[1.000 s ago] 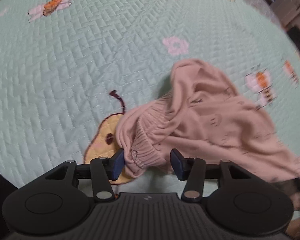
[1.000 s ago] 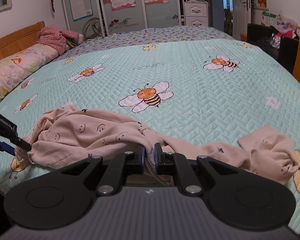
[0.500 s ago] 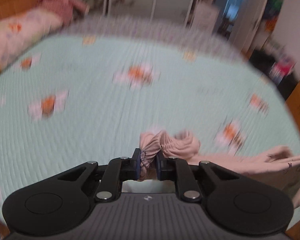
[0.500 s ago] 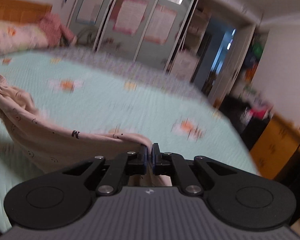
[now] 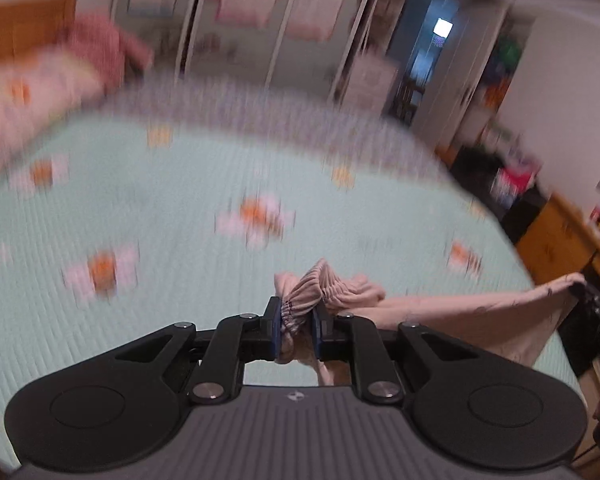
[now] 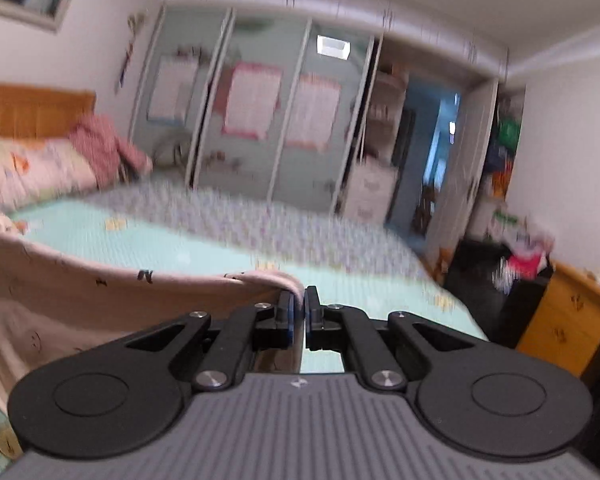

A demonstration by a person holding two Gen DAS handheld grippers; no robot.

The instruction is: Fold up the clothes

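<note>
The left gripper [image 5: 296,316] points down at a slant, its two black fingers [image 5: 272,322] drawn close and pinching a gathered, ribbed band of the pink garment [image 5: 312,288]. The right gripper [image 6: 299,312] points nearer to level, jaws almost together on a thin edge of that garment. At the right edge of the left wrist view a dark blurred shape is probably the right gripper.

Each handheld tool is built the same: the left tool [image 5: 296,322] and the right tool [image 6: 299,318] have matte black link arms with silver screw heads at the pivots, two round black discs either side, and a grey ribbed housing bearing a small pale mark. Blue pads line the inner finger faces.
</note>
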